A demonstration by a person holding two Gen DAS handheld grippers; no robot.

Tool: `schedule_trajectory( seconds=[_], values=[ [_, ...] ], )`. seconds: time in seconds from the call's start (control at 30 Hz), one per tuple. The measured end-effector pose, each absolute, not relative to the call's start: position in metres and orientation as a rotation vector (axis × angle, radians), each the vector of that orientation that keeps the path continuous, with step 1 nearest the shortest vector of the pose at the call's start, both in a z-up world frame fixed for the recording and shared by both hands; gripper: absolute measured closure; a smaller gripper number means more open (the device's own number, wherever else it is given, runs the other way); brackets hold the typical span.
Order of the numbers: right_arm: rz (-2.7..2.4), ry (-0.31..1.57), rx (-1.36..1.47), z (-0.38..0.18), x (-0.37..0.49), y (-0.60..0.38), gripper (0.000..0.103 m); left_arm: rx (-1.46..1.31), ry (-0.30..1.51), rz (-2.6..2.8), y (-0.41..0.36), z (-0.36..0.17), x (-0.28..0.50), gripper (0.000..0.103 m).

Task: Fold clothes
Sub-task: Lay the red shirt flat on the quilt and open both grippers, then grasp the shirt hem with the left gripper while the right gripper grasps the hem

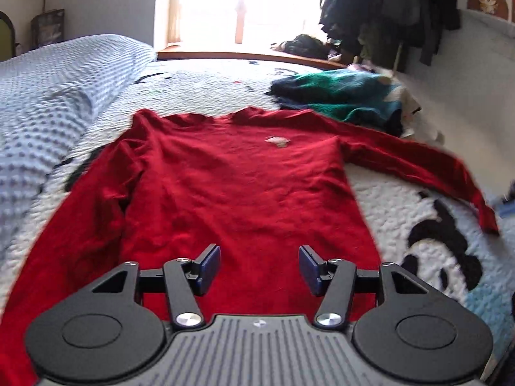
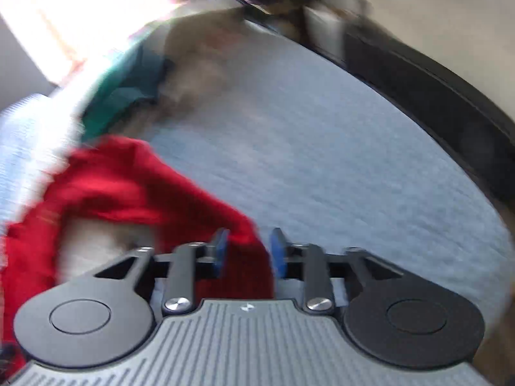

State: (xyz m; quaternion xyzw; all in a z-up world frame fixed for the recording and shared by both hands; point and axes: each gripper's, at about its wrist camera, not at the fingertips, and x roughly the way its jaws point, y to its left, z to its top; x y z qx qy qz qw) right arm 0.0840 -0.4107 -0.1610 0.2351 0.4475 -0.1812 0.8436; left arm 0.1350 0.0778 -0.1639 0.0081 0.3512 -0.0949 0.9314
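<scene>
Red jersey fabric of a long-sleeved top [image 1: 231, 177] lies spread flat on the quilted bedspread [image 1: 402, 199], collar towards the window, one sleeve stretched out to the right, the other folded along the body; the cloth is thin, soft and lightly creased, with a small pale label near the neck. Left gripper [image 1: 260, 265] hovers over the hem with jaws standing well apart and nothing between them. Right gripper [image 2: 248, 251] has the end of that right sleeve [image 2: 251, 257] between its blue pads; the view is badly blurred, so whether the pads actually press the cloth I cannot tell. Likely risks: the limp sleeve could slip free mid-fold if the hold is loose; it could also drag the body askew and bunch it.
</scene>
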Motion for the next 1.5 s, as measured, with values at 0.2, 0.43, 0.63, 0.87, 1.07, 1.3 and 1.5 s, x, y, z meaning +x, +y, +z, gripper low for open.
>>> schedule_trajectory(
  seconds=[0.2,0.43,0.63,0.87,1.07,1.3,1.5],
  values=[
    [-0.253,0.815,0.479,-0.156,0.009,-0.367,0.071,0.032,0.776,-0.148,0.116,-0.152,0.097,0.046],
    [0.264,0.933,0.597,-0.173,-0.01,-0.248,0.068,-0.101,0.848,-0.076,0.149,-0.16,0.041,0.045],
    [0.339,1.046,0.64,-0.205,0.004,-0.182,0.071,-0.15,0.87,-0.033,0.152,-0.186,0.031,0.053],
    [0.375,0.97,0.447,-0.173,0.008,-0.145,0.099,-0.207,0.876,0.004,0.158,-0.184,0.042,0.099],
    [0.518,0.896,0.237,-0.13,0.032,-0.076,0.099,-0.29,0.796,0.151,0.184,-0.168,0.046,0.099],
    [0.629,1.023,0.202,-0.157,0.058,-0.026,0.081,-0.317,0.822,0.234,0.208,-0.174,0.066,0.098],
    [0.458,1.019,0.538,-0.172,0.041,-0.125,0.077,-0.279,0.824,0.205,0.206,-0.179,0.07,0.098]
  ],
)
